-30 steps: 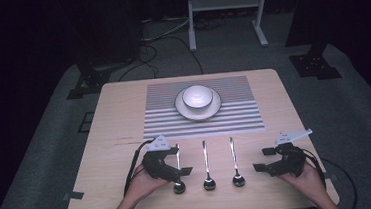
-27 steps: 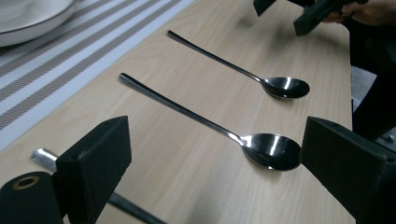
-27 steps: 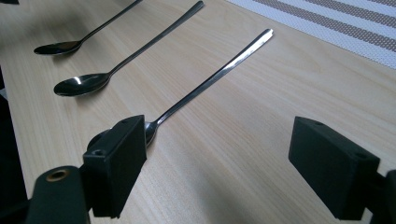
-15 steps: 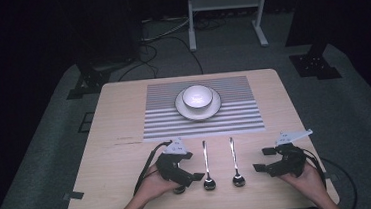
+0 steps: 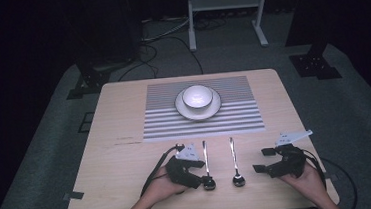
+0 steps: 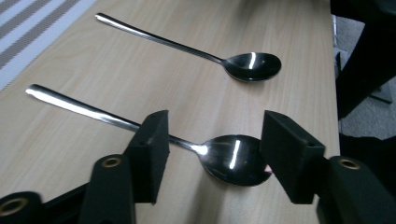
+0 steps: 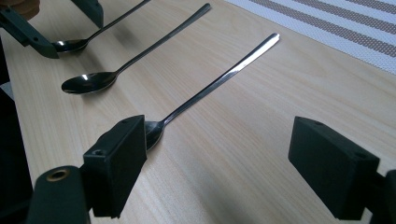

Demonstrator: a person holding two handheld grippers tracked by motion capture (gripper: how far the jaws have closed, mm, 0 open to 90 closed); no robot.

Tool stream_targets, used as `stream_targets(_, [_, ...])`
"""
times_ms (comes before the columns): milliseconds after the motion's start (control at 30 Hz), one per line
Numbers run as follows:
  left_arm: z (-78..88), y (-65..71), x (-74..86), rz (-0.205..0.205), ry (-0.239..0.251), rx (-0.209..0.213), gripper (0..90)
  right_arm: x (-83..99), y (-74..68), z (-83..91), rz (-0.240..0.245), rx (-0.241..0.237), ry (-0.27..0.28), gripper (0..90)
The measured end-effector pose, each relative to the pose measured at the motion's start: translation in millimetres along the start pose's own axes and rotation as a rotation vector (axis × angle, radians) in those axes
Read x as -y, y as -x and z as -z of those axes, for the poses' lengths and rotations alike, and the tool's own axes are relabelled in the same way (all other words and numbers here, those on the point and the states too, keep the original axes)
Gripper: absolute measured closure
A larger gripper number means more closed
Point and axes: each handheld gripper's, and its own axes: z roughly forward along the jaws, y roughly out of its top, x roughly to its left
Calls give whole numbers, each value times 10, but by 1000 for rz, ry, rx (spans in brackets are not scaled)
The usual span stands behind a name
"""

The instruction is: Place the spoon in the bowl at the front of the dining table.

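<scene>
**Near the table's front edge, open jaws straddle a spoon**

Near the front edge of the table, left of its middle, lies the spoon that the left gripper is reaching for. Its bowl points toward the person and its handle runs away toward the striped mat. In the left gripper view the jaws stand wide on either side of the bowl and neck, not yet touching the metal. A second spoon lies just beside it, parallel and apart. In the right gripper view a third spoon shows close to the right gripper, whose jaws are also wide and hold nothing; its bowl is partly hidden behind 1 jaw.

Polished steel like this is probably light, stiff and slippery, and it lies flat on the wood, so the pads have little to bite on. The neck, where handle meets bowl, looks the better place to grip; the rounded bowl would likely slide out of flat pads.

Farther back, at the mat's middle, a white bowl sits on a plate.
</scene>
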Motion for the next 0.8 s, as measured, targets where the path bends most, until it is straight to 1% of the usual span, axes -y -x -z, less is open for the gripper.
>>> stream_targets(200, [-94,53,-1,-29,-41,23,546,7,-2,-10,0,-8,-8,179])
stream_targets(367, [-158,98,-1,-51,-69,37,619,1,4,0,-3,-10,-2,179])
stream_targets(467, [-196,115,20,-65,-86,41,646,4,14,5,-11,-10,-3,193])
stream_targets(567, [-225,117,44,-70,-102,42,686,11,14,-4,-10,-13,-11,200])
stream_targets(667, [-256,132,64,-81,-116,40,693,2,8,-6,-6,-10,-9,199])
stream_targets(733, [-278,150,74,-102,-139,30,693,-10,3,1,-8,-11,-4,200])
stream_targets(767, [-281,156,80,-108,-137,27,693,-17,-1,7,-6,-11,1,200])
stream_targets(800, [-283,161,81,-104,-135,27,694,-39,-14,21,-6,-12,8,199])
